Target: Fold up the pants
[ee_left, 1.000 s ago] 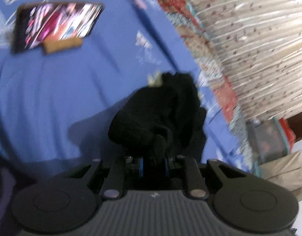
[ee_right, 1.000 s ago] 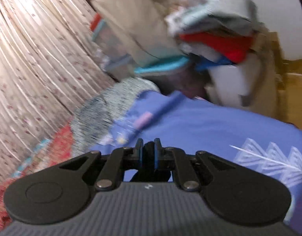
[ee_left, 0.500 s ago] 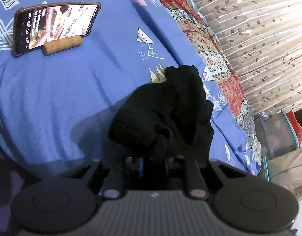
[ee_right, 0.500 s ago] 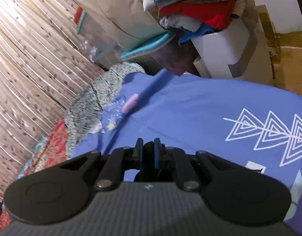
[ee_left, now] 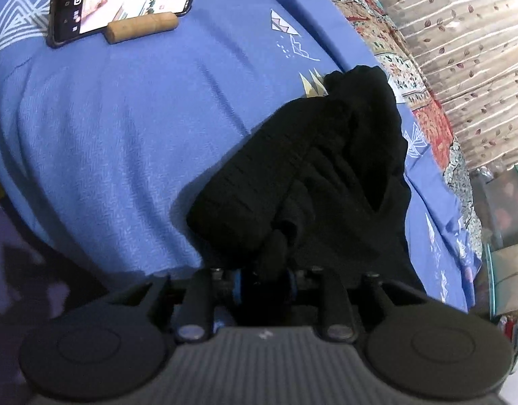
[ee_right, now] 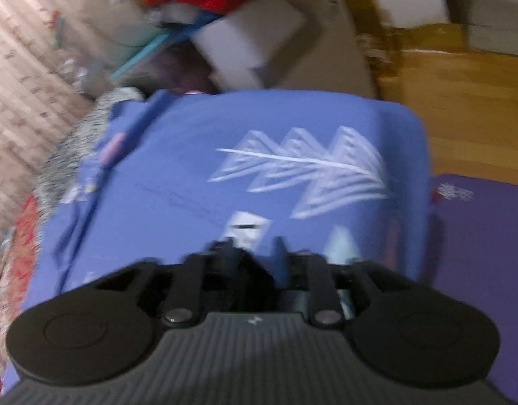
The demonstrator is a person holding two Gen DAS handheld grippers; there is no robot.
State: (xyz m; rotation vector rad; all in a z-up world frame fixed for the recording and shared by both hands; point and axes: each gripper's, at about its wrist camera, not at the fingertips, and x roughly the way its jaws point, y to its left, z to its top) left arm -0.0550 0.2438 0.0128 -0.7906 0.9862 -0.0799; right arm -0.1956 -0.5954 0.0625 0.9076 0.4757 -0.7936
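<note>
The black pants [ee_left: 313,182] are lying bunched in a thick, rumpled heap on the blue patterned bedsheet [ee_left: 124,141], toward its right edge in the left wrist view, with a fold of the cloth running down into your left gripper [ee_left: 262,278]. Its jaws have just been opening a little; the dark fabric is sitting between the blue-edged fingers, but you cannot tell from this view whether the pads are pressing on it or have let go.

Your right gripper [ee_right: 254,260] has just been opening as well, and its jaws are now standing clearly apart. Something dark is showing low between them, though the blur is hiding what it is, so whether anything is held cannot be told. Compared with a second ago, this gripper is tipping lower, over the white triangle print of the sheet rather than the clutter beyond the bed.

Both tongs loosening together suggests you are setting the garment down. No neat fold is showing, so spreading the pants flat probably comes first.

At the far left, a phone [ee_left: 124,0] is lying propped against a cork-coloured cylinder [ee_left: 140,28], well apart from the pants.
</note>
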